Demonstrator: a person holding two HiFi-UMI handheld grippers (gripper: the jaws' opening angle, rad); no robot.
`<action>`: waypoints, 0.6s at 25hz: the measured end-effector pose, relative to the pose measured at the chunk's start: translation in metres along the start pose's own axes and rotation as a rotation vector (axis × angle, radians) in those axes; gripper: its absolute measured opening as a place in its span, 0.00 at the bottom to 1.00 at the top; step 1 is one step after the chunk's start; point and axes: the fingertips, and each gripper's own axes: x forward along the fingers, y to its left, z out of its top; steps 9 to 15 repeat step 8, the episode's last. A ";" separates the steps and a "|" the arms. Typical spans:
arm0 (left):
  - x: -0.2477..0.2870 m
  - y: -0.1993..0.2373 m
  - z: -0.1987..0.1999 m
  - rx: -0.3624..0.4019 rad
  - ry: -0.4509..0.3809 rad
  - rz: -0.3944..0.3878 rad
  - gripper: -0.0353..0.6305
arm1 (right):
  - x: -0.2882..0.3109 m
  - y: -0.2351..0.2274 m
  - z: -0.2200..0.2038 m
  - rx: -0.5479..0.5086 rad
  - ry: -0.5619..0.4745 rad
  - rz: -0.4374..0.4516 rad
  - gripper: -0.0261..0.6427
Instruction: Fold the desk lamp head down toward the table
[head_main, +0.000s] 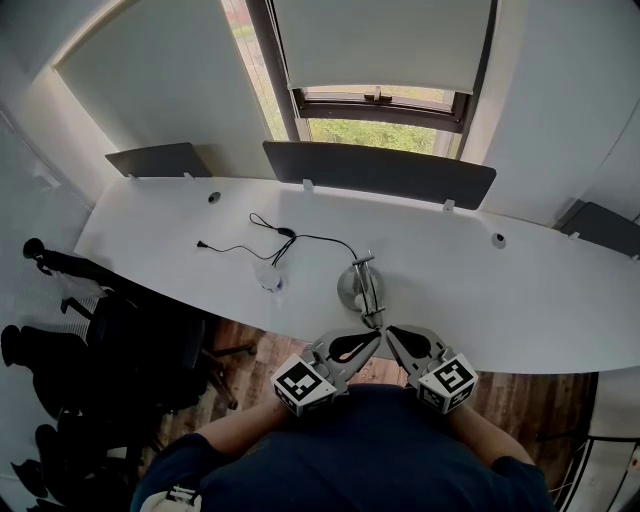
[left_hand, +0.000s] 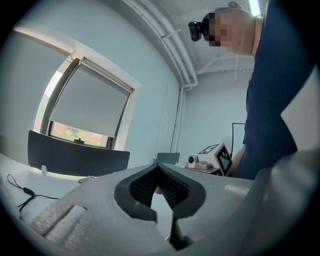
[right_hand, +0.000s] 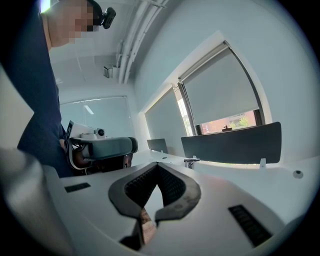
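Note:
The silver desk lamp (head_main: 354, 286) stands on the white desk (head_main: 480, 290) near its front edge, with a round base and a thin arm (head_main: 370, 290) that reaches toward me. Its black cable (head_main: 300, 238) trails off to the left across the desk. My left gripper (head_main: 376, 336) and right gripper (head_main: 391, 333) hang side by side just in front of the lamp, tips almost touching each other and the near end of the arm. Both are shut and hold nothing. The left gripper (left_hand: 159, 168) and right gripper (right_hand: 157, 165) show closed pads in their own views.
A small clear plastic item (head_main: 271, 279) lies left of the lamp. Dark divider panels (head_main: 380, 170) line the desk's far edge under a window. Black office chairs (head_main: 120, 340) stand at the left. Each gripper shows in the other's view: the right gripper (left_hand: 215, 157), the left gripper (right_hand: 102, 147).

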 end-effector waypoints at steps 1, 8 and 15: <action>-0.001 0.000 0.000 0.002 0.000 -0.001 0.06 | 0.000 0.000 0.000 0.001 0.001 0.000 0.05; -0.001 0.002 0.000 -0.003 -0.002 0.001 0.06 | 0.004 0.000 -0.001 0.002 0.005 0.004 0.05; -0.001 0.002 0.000 -0.003 -0.002 0.001 0.06 | 0.004 0.000 -0.001 0.002 0.005 0.004 0.05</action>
